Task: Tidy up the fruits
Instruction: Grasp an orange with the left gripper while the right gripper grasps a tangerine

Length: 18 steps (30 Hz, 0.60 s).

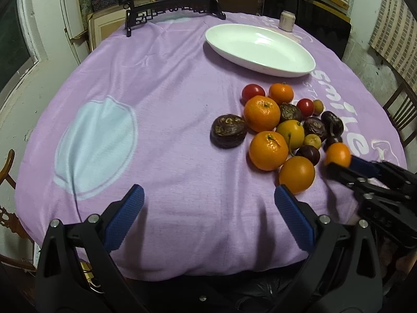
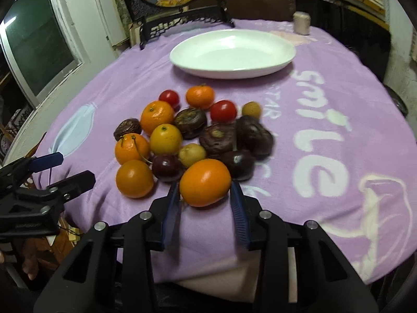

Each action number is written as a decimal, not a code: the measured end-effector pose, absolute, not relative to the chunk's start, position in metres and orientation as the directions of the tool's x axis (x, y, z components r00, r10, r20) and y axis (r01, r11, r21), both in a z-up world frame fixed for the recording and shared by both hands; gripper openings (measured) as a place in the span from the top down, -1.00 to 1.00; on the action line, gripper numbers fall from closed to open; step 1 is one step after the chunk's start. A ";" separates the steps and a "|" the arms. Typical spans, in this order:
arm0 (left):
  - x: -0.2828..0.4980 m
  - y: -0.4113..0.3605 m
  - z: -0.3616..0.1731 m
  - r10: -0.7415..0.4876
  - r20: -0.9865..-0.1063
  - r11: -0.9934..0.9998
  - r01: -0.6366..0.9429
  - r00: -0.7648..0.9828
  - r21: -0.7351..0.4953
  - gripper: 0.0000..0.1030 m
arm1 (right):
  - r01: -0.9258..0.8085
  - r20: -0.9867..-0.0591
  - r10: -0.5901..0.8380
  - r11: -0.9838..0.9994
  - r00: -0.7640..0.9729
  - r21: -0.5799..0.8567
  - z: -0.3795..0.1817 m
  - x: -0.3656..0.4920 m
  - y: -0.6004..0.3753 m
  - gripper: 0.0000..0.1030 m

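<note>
A heap of fruit lies on the purple cloth: oranges, red tomatoes, dark wrinkled passion fruits and small yellow fruits. My right gripper has its blue pads against both sides of the nearest orange, at the front edge of the heap. The left wrist view shows that same orange between the right gripper's fingers. My left gripper stands open over bare cloth, left of the heap, with nothing between its fingers. A white oval plate sits empty beyond the fruit.
At the table's far edge stand a dark carved frame with a round picture and a small pale jar. Wooden chairs flank the table. A hand shows under the left gripper in the right wrist view.
</note>
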<state>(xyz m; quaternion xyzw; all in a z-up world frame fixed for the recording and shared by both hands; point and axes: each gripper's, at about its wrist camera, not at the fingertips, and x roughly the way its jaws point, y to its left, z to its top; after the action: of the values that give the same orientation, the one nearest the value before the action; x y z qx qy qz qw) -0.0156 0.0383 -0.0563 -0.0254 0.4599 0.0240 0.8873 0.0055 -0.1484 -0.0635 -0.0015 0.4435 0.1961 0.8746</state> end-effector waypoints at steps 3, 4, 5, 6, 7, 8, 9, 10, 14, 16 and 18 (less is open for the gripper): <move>-0.009 0.038 -0.062 0.048 -0.827 0.997 -0.080 0.560 0.004 -0.96 | -0.317 -0.766 0.323 0.934 0.556 0.163 -0.057 -0.001 -0.162 0.26; -0.006 0.038 -0.065 0.049 -0.832 0.997 -0.081 0.553 0.005 -0.96 | -0.313 -0.762 0.323 0.935 0.561 0.166 -0.056 0.000 -0.165 0.26; -0.004 0.038 -0.068 0.047 -0.837 0.997 -0.078 0.546 0.005 -0.96 | -0.306 -0.759 0.325 0.936 0.564 0.173 -0.055 -0.001 -0.169 0.26; -0.002 0.036 -0.071 0.038 -0.843 0.998 -0.070 0.537 0.000 -0.96 | -0.303 -0.758 0.325 0.937 0.565 0.176 -0.055 0.000 -0.170 0.26; 0.001 0.033 -0.074 0.022 -0.849 0.998 -0.055 0.528 -0.008 -0.95 | -0.302 -0.757 0.327 0.936 0.565 0.179 -0.055 -0.001 -0.172 0.26; 0.004 0.028 -0.077 0.011 -0.852 0.999 -0.038 0.523 -0.010 -0.94 | -0.305 -0.758 0.333 0.934 0.561 0.185 -0.056 0.000 -0.172 0.26; 0.007 0.023 -0.079 0.006 -0.853 1.000 -0.023 0.521 -0.007 -0.90 | -0.310 -0.759 0.340 0.931 0.555 0.191 -0.058 0.001 -0.171 0.26; 0.010 0.018 -0.079 0.009 -0.847 1.000 -0.014 0.532 0.002 -0.78 | -0.317 -0.764 0.349 0.927 0.543 0.198 -0.061 0.002 -0.169 0.26; 0.025 0.001 -0.079 -0.055 -0.830 0.998 0.042 0.555 -0.038 -0.29 | -0.331 -0.801 0.350 0.922 0.486 0.203 -0.073 0.005 -0.162 0.24; 0.029 -0.004 -0.079 -0.067 -0.820 0.998 0.054 0.569 -0.044 -0.10 | -0.330 -0.794 0.354 0.922 0.494 0.205 -0.075 0.007 -0.162 0.25; 0.031 -0.004 -0.078 -0.094 -0.814 0.995 0.066 0.574 -0.068 0.06 | -0.329 -0.790 0.353 0.922 0.502 0.203 -0.077 0.011 -0.162 0.32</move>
<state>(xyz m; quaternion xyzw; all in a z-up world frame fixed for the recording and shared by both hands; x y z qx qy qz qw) 0.0313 -0.0043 -0.0779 -0.0152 0.4595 -0.0450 0.8869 0.0115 -0.1622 -0.0767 0.0130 0.4587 0.1967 0.8665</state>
